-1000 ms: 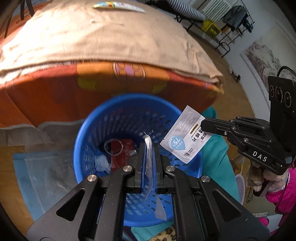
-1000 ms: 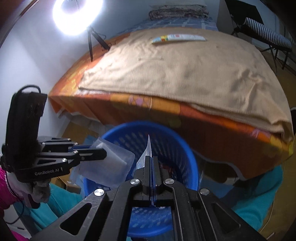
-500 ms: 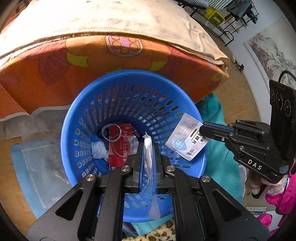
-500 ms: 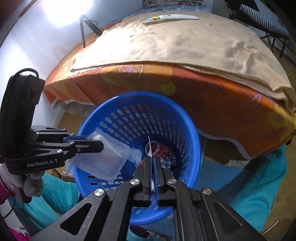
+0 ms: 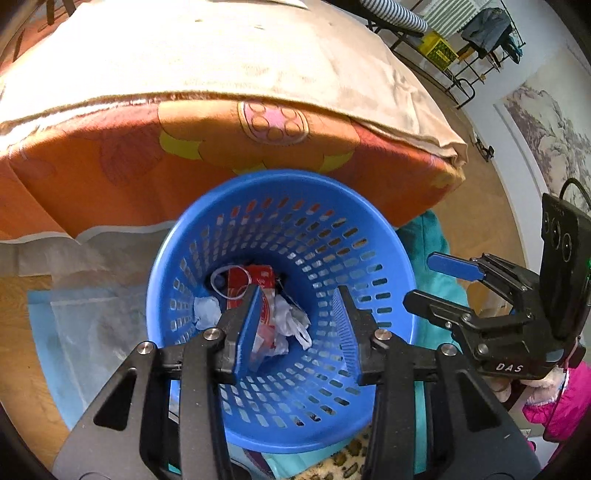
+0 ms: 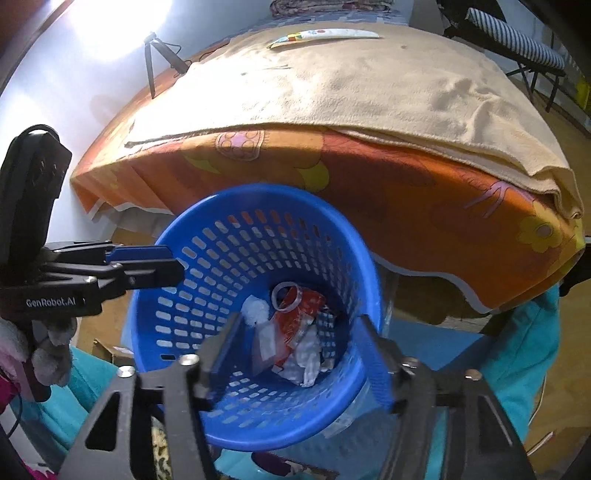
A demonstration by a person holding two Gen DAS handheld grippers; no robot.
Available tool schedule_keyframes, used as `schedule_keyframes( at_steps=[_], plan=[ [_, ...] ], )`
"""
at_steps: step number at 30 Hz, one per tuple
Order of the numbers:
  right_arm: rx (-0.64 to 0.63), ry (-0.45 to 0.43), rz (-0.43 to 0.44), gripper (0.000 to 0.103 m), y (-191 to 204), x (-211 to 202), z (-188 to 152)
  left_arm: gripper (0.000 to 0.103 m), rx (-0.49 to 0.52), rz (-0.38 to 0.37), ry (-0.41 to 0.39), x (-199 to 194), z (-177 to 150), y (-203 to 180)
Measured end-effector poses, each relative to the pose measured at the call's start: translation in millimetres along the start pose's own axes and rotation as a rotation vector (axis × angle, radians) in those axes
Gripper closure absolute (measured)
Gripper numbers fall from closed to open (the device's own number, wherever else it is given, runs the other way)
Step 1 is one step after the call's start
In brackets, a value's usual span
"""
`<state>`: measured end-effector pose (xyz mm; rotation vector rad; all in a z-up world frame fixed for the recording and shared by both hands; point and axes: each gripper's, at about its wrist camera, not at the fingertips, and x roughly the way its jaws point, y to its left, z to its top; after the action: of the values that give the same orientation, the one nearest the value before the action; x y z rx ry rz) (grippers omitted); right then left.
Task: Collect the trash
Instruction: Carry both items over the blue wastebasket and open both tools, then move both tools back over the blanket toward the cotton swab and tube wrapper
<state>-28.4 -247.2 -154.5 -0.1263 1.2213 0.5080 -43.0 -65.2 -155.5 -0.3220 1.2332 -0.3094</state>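
Note:
A blue slotted basket [image 5: 288, 176] [image 6: 266, 189] stands on the floor against the bed. At its bottom lie a red wrapper [image 5: 255, 280] [image 6: 306, 306], a white ring, crumpled tissue, a clear packet [image 6: 264, 347] and a white sachet [image 6: 308, 356]. Above the basket's mouth, my left gripper [image 5: 299, 332] [image 6: 166, 264] has its jaws opening. A clear wrapper [image 5: 264, 334] shows by its left pad; whether it touches I cannot tell. My right gripper [image 6: 299, 356] [image 5: 439, 286] hangs over the right rim, jaws also opening, nothing between them.
The bed [image 6: 406, 206] with an orange flowered sheet and beige blanket [image 5: 221, 62] rises just behind the basket. A long colourful packet [image 6: 325, 36] lies far back on it. Teal cloth [image 6: 517, 354] lies around the basket. A tripod [image 6: 151, 62] stands left, a rack [image 5: 476, 40] right.
Both grippers went from shut to open. The clear wrapper left the left jaws and the white sachet left the right jaws; both now lie in the basket.

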Motion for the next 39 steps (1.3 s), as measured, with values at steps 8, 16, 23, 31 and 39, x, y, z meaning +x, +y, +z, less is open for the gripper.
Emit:
schedule_keyframes(
  at_steps=[8, 16, 23, 31, 39],
  plan=[
    [0.010, -0.023, -0.022, 0.017, -8, -5, 13, 0.063, -0.006, 0.002, -0.042, -10, 17, 4],
    [-0.052, -0.054, -0.059, 0.013, -3, -17, 35, 0.063, -0.006, 0.012, -0.132, -30, 44, 10],
    [-0.139, -0.102, -0.110, 0.011, 2, -31, 68, 0.063, 0.011, 0.032, -0.209, -46, 80, 16],
    [-0.152, -0.178, -0.120, 0.011, -6, -47, 104, 0.063, 0.042, 0.059, -0.273, -54, 117, 9],
    [-0.209, -0.317, -0.138, 0.011, -8, -64, 139, 0.063, 0.074, 0.076, -0.301, -50, 138, 2]
  ],
)
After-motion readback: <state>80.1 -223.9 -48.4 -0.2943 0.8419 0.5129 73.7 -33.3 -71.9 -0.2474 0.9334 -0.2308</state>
